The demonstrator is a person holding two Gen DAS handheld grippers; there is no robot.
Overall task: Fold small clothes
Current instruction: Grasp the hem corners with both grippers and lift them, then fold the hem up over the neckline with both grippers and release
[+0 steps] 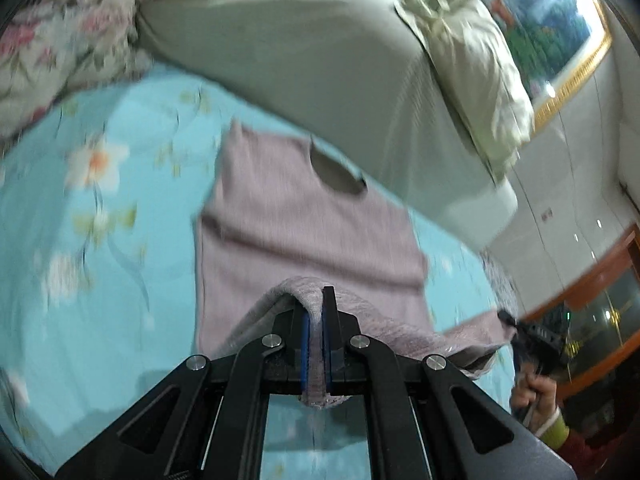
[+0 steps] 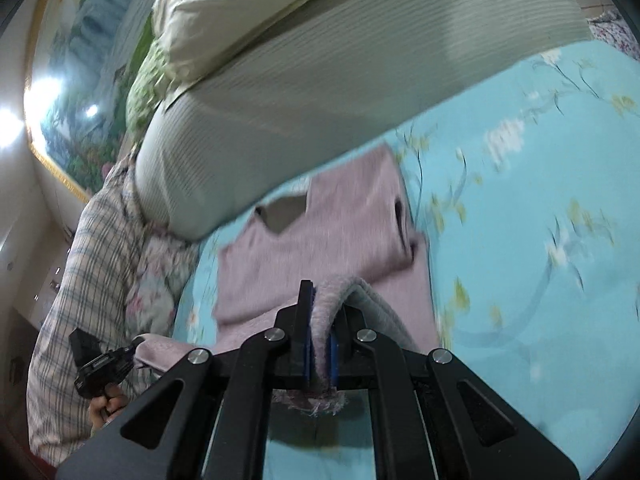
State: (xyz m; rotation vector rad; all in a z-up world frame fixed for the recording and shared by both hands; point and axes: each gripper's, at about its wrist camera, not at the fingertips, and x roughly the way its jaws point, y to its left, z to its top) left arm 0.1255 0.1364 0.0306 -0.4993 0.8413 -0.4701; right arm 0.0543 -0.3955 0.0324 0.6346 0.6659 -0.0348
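A small pale pink knit top [image 1: 304,224] lies on the turquoise floral bedsheet [image 1: 100,240], neck opening toward the grey bolster. My left gripper [image 1: 317,300] is shut on the top's near hem, lifted off the sheet. The right gripper shows at the right edge of the left wrist view [image 1: 532,334], holding the same hem. In the right wrist view the pink top [image 2: 320,240] lies ahead, and my right gripper [image 2: 322,300] is shut on a bunched fold of its hem. The left gripper appears at lower left [image 2: 104,364], also on the hem.
A long grey bolster [image 1: 320,60] lies just beyond the top. A cream pillow [image 1: 480,80] rests on it. A floral quilt [image 1: 60,40] sits at the far left. A plaid cloth [image 2: 88,272] hangs at the bed's edge. A framed landscape picture [image 2: 80,100] hangs behind.
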